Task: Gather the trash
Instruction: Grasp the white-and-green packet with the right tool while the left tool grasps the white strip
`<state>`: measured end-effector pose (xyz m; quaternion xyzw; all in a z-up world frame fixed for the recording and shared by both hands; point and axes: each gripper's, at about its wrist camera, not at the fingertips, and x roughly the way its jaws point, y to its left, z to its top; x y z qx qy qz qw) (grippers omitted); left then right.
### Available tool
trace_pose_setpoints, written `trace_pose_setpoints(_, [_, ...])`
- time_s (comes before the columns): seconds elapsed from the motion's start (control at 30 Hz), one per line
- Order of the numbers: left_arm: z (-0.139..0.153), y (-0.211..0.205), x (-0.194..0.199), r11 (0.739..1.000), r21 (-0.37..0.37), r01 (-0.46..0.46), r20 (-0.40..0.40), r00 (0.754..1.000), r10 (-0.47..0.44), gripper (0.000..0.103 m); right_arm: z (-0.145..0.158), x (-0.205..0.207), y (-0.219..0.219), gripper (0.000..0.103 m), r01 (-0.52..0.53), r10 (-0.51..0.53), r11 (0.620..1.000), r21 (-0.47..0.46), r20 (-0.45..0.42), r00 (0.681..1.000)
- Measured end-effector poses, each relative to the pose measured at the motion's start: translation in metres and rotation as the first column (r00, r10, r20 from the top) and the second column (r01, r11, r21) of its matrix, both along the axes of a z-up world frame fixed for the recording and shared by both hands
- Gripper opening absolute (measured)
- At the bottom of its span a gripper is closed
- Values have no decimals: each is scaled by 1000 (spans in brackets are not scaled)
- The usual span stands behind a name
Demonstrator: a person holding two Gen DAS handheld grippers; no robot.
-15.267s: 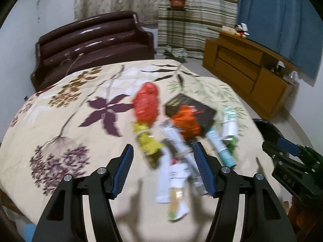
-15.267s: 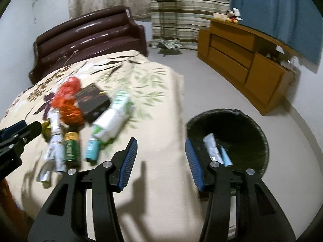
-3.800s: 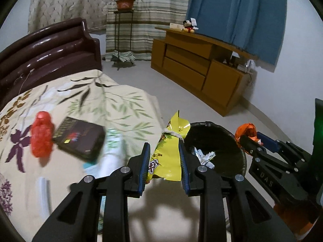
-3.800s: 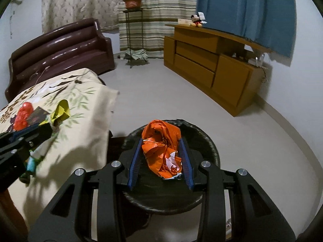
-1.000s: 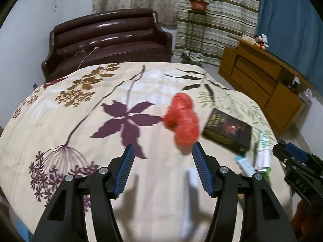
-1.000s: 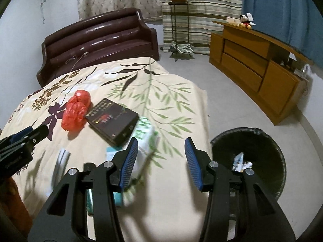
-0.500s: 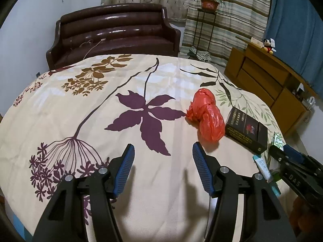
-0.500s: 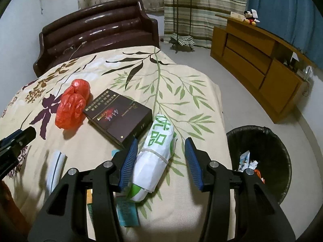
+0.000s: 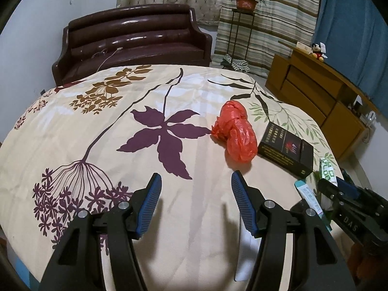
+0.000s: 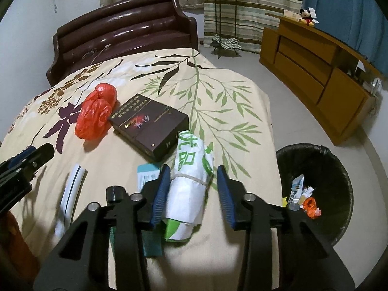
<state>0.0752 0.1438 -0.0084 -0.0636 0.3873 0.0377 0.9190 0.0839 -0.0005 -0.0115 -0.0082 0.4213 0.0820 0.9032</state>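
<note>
Floral bedspread holds my remaining trash; the bin sits at three o'clock for short drops. My right gripper is closing around the white-green bag, one pad touching, the other apart. My left gripper hangs half-open, empty, the red bag at one o'clock.

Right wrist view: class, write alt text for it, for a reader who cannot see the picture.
The right gripper is closing around a rolled white bag with green print lying on a leaf-patterned bedspread; only the left pad seems to touch it. Beyond lie a dark box and a crumpled red plastic bag. A black trash bin holding wrappers stands on the floor to the right.
</note>
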Motion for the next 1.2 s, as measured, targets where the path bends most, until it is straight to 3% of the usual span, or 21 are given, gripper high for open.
trace_pose_setpoints(0.1, [0,-4,-3,1000,1,7,-1,1000,-7,59,3,-4,-2,29,-3,3,1000,-2,6,1000])
trace_pose_setpoints(0.7, [-18,-48,-26,992,23,121,-69,990,-119,58,12,-38,-28,29,16,-17,1000,9,48,999])
trace_pose_setpoints(1.0, [-24,-55,-28,987,20,162,-90,983,-159,19,11,-45,-36,29,22,-23,1000,21,49,999])
trace_pose_setpoints(1.2, [-24,-56,-31,984,14,178,-79,981,-177,16,11,-46,-37,29,24,-25,1000,20,52,998])
